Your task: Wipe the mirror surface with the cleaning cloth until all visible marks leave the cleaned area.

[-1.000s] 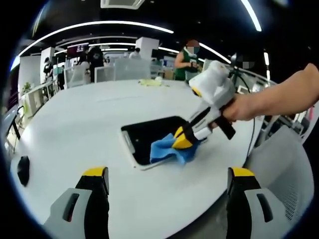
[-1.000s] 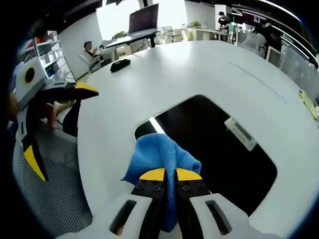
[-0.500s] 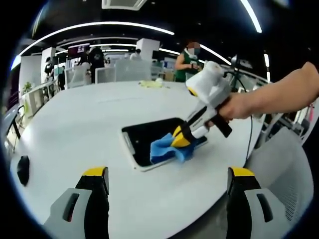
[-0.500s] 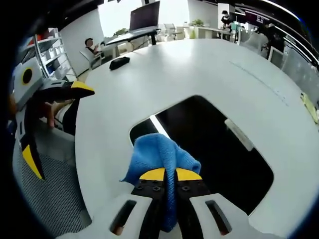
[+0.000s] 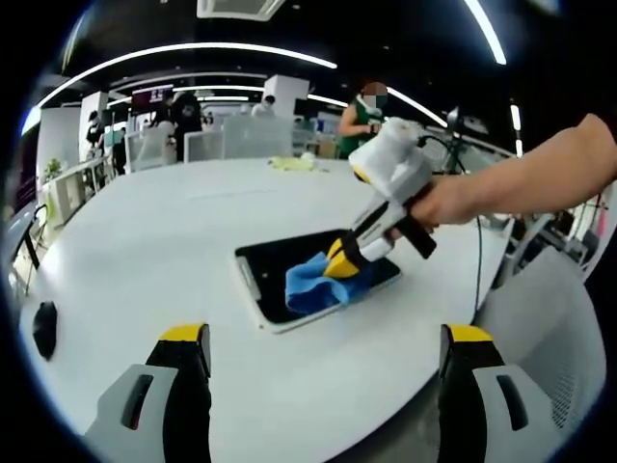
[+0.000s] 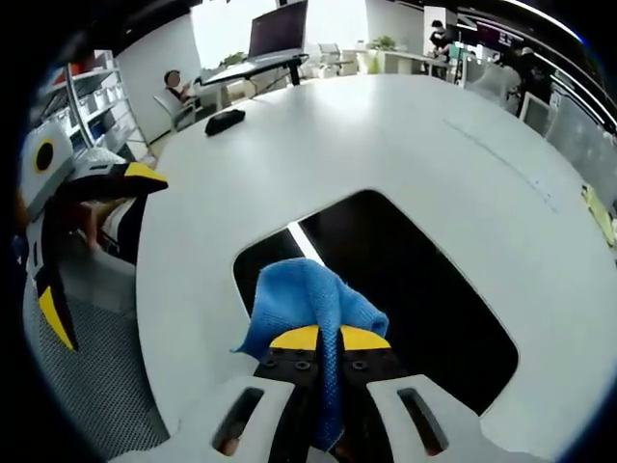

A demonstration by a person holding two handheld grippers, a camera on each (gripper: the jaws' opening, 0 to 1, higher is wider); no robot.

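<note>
The left gripper (image 5: 323, 340) hangs released over the table's (image 5: 145, 241) near edge. The mirror (image 5: 280, 265) lies beside that edge; the right gripper (image 6: 330, 338), clenched on the blue cloth (image 6: 304, 299), has slid further inward (wiping advances).

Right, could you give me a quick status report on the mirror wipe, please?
Right gripper shut on blue cloth, pressed on the mirror. Left gripper open, off the mirror. Nothing in the way.
</note>
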